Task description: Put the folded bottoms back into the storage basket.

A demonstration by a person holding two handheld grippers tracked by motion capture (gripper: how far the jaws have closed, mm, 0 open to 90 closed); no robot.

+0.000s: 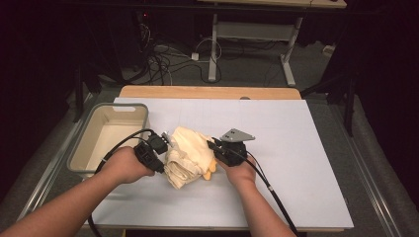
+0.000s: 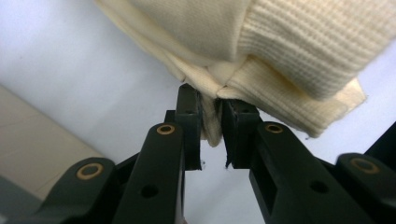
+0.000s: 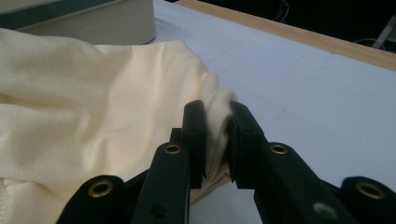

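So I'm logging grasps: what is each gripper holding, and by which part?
Both hold the cream garment: the left gripper pinches a fold beside its ribbed cuff, the right gripper a bunched edge.

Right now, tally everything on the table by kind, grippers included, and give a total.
Cream garment: 1, pinched by both grippers
Grey bin, at the table's left edge: 1
Grippers: 2, left gripper and right gripper, both shut on the garment
Total: 4
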